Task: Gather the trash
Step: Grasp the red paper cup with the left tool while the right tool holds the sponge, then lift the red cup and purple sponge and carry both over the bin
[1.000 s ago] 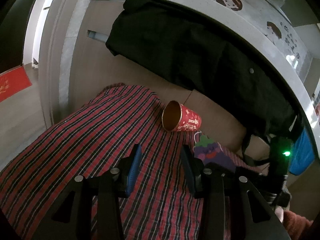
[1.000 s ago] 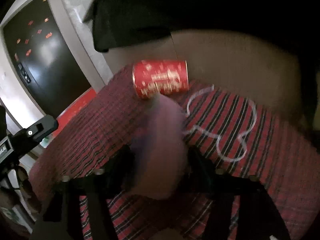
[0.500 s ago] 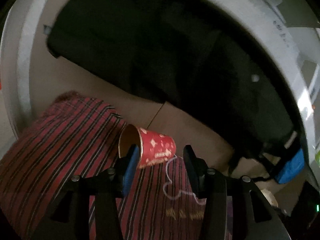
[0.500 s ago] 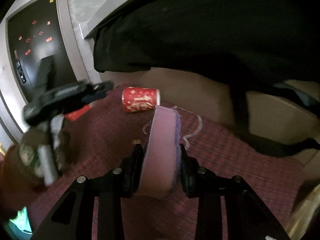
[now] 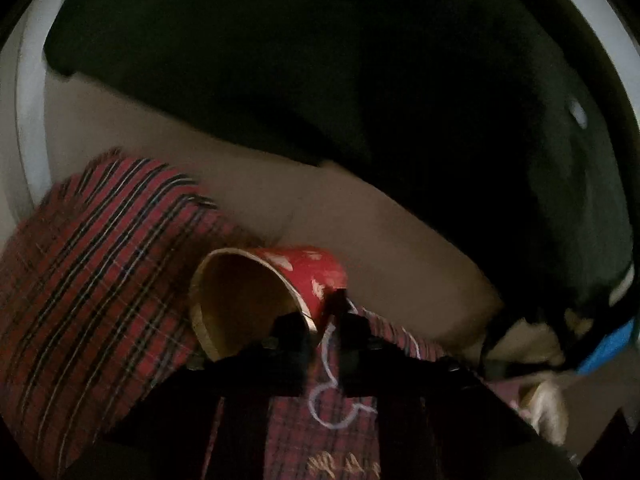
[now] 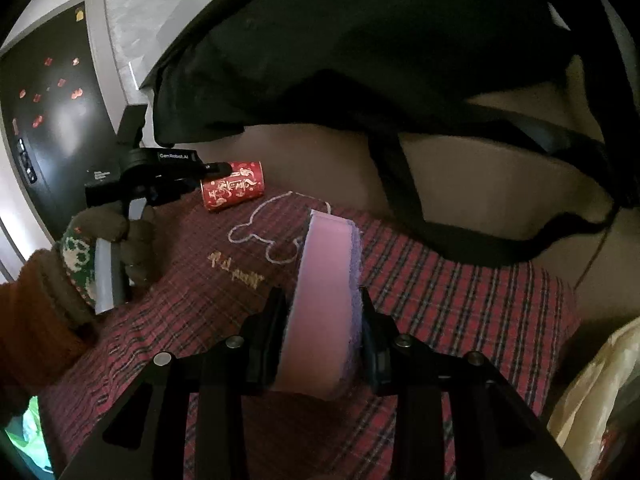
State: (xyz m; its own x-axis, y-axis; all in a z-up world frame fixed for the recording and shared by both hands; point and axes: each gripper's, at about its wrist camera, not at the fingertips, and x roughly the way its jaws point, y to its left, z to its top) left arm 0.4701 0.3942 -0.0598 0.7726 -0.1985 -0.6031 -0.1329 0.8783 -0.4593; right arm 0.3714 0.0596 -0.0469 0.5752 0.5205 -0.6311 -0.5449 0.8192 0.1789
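Observation:
A red paper cup (image 5: 276,292) with gold print lies on its side on a red plaid cloth (image 5: 92,280), its open mouth toward me. My left gripper (image 5: 320,328) has closed on the cup's rim wall, one finger inside the mouth and one outside. In the right wrist view the cup (image 6: 232,186) lies at the far left, with the left gripper's body beside it. My right gripper (image 6: 324,312) is shut on a flat purple and pink packet (image 6: 324,292), held above the cloth (image 6: 460,292).
A black garment (image 6: 380,52) and its strap hang over the tan sofa back (image 6: 480,184) behind the cloth. A pale plastic bag (image 6: 600,392) sits at the right edge. A white cartoon outline (image 6: 264,228) is printed on the cloth.
My left gripper has moved forward onto the cup and closed on its rim. My right gripper has drawn back to the right, still holding the purple packet.

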